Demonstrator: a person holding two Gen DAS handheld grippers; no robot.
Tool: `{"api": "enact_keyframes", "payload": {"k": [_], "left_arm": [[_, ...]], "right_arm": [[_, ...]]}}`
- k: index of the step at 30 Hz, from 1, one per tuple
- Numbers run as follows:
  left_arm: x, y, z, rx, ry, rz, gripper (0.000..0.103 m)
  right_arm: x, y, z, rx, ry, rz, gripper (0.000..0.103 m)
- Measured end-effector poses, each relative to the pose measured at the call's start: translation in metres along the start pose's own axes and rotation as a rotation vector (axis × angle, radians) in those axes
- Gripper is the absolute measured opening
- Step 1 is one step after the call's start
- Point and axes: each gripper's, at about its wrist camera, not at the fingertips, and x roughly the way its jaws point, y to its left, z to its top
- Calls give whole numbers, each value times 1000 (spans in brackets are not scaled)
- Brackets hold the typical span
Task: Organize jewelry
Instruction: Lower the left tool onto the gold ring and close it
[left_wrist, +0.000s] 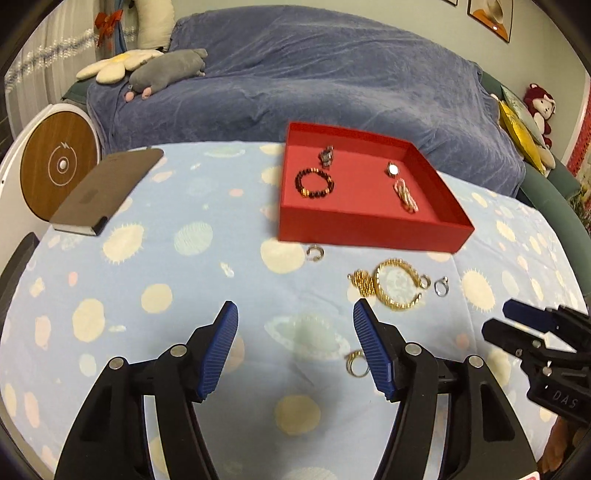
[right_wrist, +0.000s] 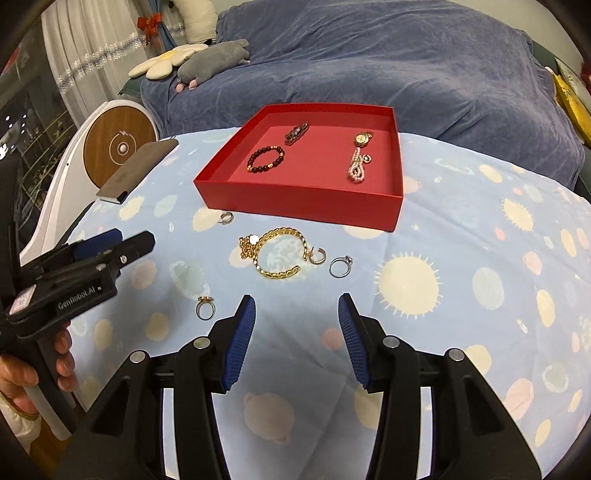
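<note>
Bedroom-ish setup here: a table under a light blue cloth (right_wrist: 461, 221) printed with suns and planets, and a blue-covered sofa (left_wrist: 332, 74) behind it with a grey plush (left_wrist: 168, 70) on top. A brown notebook (left_wrist: 107, 188) sits off on the left edge of the cloth.

The red tray (right_wrist: 295, 195) is at the far middle of the table. Inside it there's a dark beaded bracelet (right_wrist: 265, 158), a dark sparkly piece (right_wrist: 295, 133) behind that (can't tell exactly what it is), a little gold watch (right_wrist: 362, 139) and a pearl strand (right_wrist: 356, 168) on the right side.

Loose on the cloth in front of the tray: a small silver ring (right_wrist: 226, 218) just beside the tray's near wall, a gold chain bracelet (right_wrist: 280, 254) with a gold hoop (right_wrist: 317, 256) touching its right end, a silver stone ring (right_wrist: 340, 266) just right of that, and a gold-topped ring (right_wrist: 205, 306) nearest me.

My left gripper (left_wrist: 291, 321) is spread wide with nothing in it; the gold-topped ring lies by its right finger. My right gripper (right_wrist: 297, 314) is also wide apart, holding nothing, hovering short of the gold chain.
</note>
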Motion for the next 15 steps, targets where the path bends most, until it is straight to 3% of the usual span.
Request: {"api": "enact_keyframes", "payload": {"k": [5,15], "left_arm": [[13,-9,-25,68,48,-12,62],[31,-28,-31,63,102,-96,62]], "right_arm": [[4,-2,-7,-6,21,-2,45],[11,-7,-4,19,31,-8,45]]}}
